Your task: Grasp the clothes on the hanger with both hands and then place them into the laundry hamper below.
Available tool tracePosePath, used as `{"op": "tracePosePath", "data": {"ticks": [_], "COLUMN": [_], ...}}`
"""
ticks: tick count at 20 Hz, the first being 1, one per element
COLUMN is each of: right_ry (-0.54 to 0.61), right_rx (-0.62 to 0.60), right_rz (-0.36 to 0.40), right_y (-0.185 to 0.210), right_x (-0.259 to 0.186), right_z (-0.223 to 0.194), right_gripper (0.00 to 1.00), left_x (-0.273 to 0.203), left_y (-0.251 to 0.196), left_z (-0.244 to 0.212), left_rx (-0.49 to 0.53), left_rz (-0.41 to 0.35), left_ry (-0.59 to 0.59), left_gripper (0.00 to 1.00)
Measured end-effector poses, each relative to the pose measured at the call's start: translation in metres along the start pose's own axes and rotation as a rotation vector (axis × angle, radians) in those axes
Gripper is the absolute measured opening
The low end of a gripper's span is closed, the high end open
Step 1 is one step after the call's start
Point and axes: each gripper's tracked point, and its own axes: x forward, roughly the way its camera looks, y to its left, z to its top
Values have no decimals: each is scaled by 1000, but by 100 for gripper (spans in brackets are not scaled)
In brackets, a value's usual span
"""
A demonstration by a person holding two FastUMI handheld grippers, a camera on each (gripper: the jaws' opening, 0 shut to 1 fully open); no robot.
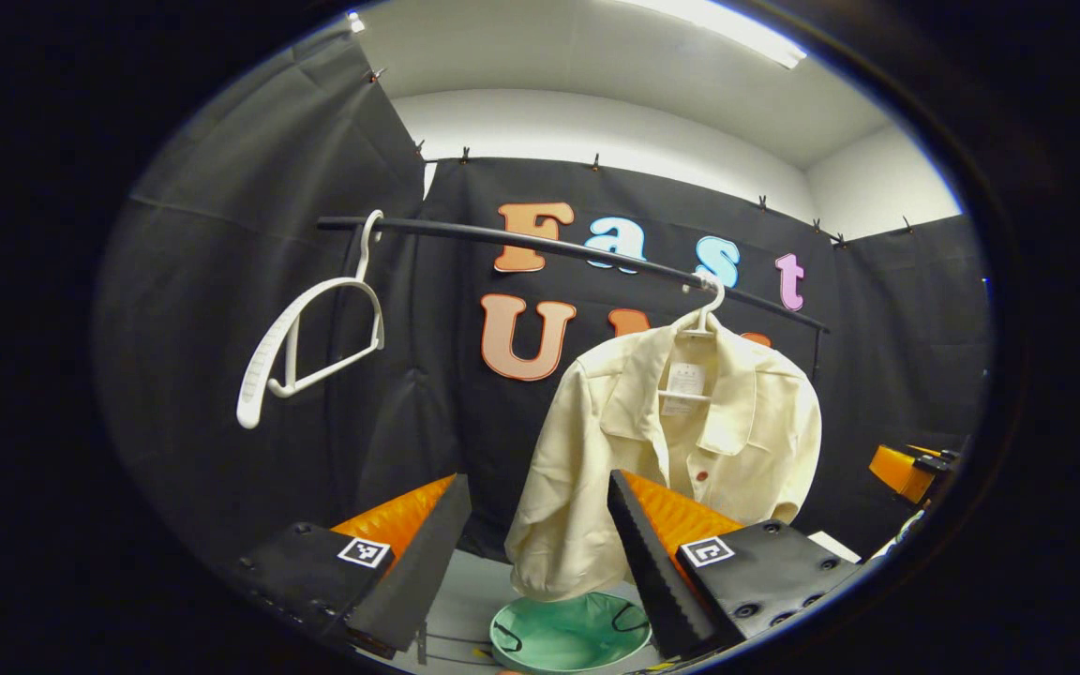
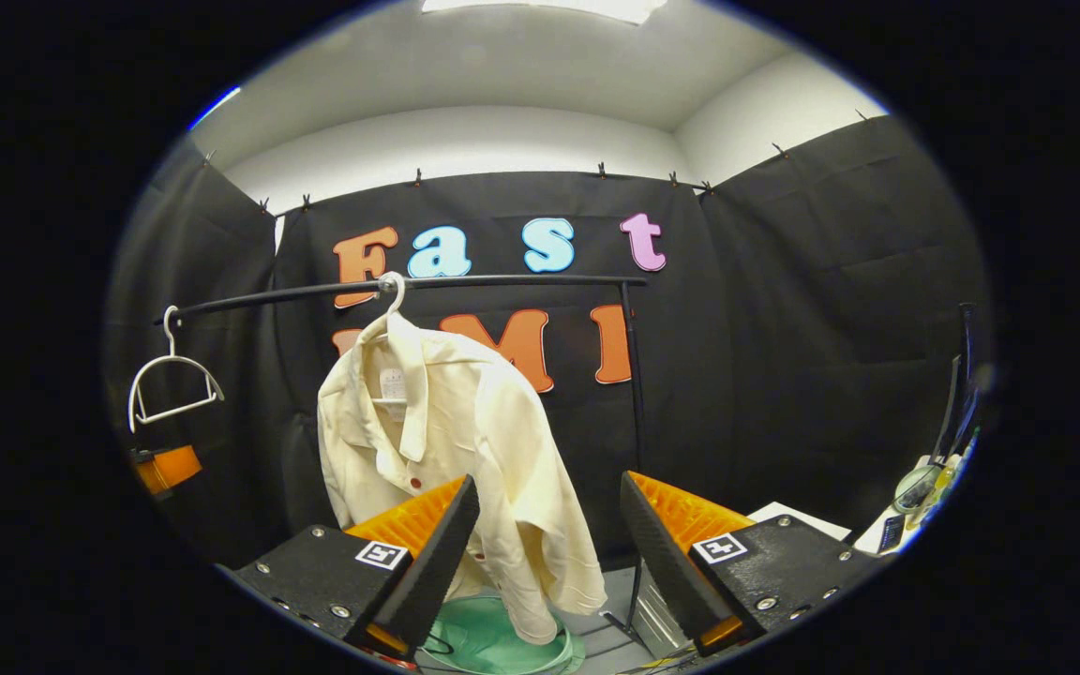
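- On the black rail, a cream shirt hangs from a white hanger, its hem drooping just above the green hamper on the floor below.
- Beside it, well along the rail, a 2nd hanger hangs bare.
- Both tools face the shirt with jaws spread wide and nothing between them: the left gripper and the right gripper.
- Neither touches the cloth; each sits apart from it.
- To take the shirt well, I judge that the 2 grippers should close on opposite shoulders, near the hanger's ends, so the cloth lifts evenly.
- Pinching only a sleeve risks dragging the hanger off the rail.
- Once freed, the shirt needs lowering straight down, since the hamper's mouth lies directly beneath.
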Motion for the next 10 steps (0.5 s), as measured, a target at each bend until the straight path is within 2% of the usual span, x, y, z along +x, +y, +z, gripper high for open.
{"op": "tracePosePath", "data": {"ticks": [1, 2, 4, 10], "right_ry": [0, -1, 10, 24], "right_rx": [-3, -1, -2, -17], "right_rz": [-5, -10, -12, -22], "right_y": [4, 7, 12, 20], "right_x": [-2, -5, -11, -17], "right_z": [0, -1, -6, -8], "right_gripper": [100, 95, 95, 95], "left_x": [-2, -2, -3, 1], "left_y": [5, 12, 24, 27], "left_z": [0, 2, 2, -5], "left_rx": [0, 4, 15, 0], "left_rz": [-1, 7, 25, 7], "left_ry": [2, -2, -5, 15], "left_gripper": [96, 96, 97, 96]}}
